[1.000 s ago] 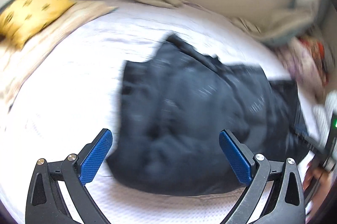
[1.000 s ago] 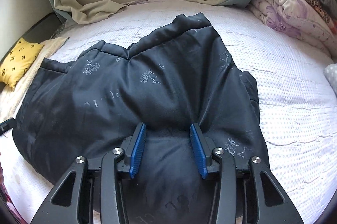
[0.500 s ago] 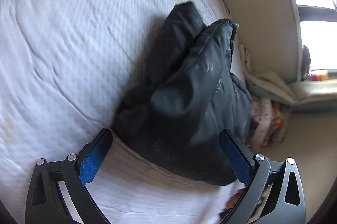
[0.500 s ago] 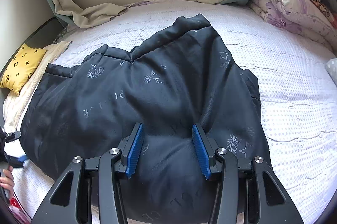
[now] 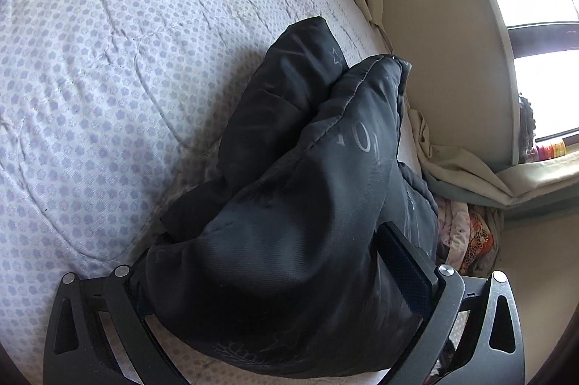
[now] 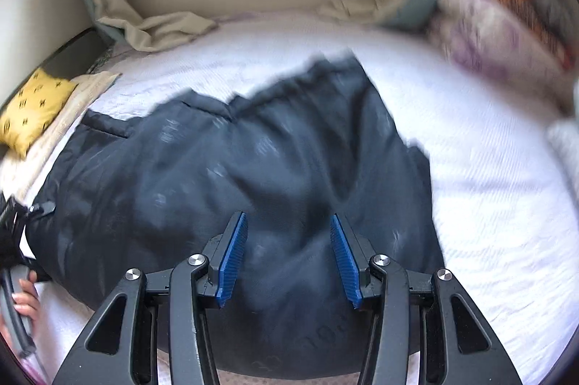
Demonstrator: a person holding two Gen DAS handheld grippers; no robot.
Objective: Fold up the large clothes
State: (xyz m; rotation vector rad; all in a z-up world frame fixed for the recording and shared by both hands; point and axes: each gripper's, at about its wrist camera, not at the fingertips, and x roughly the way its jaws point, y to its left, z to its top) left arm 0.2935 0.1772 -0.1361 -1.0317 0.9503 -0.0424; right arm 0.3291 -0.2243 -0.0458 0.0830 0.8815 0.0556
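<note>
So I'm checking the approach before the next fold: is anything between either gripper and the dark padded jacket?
Nothing visible. The jacket already bulges between the open fingers of the left gripper, and in the blurred right wrist view it fills the gap of the right gripper. The yellow pillow lies off at the bed's edge.

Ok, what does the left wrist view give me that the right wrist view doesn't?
Only the left wrist view shows the left claw wide open around a bulging fold of the dark jacket, plus the bright window. Only the right wrist view, which is motion-blurred, shows the right claw, partly open with jacket bunched between its pads, and the yellow pillow. Both show the jacket on the white bedspread.
</note>
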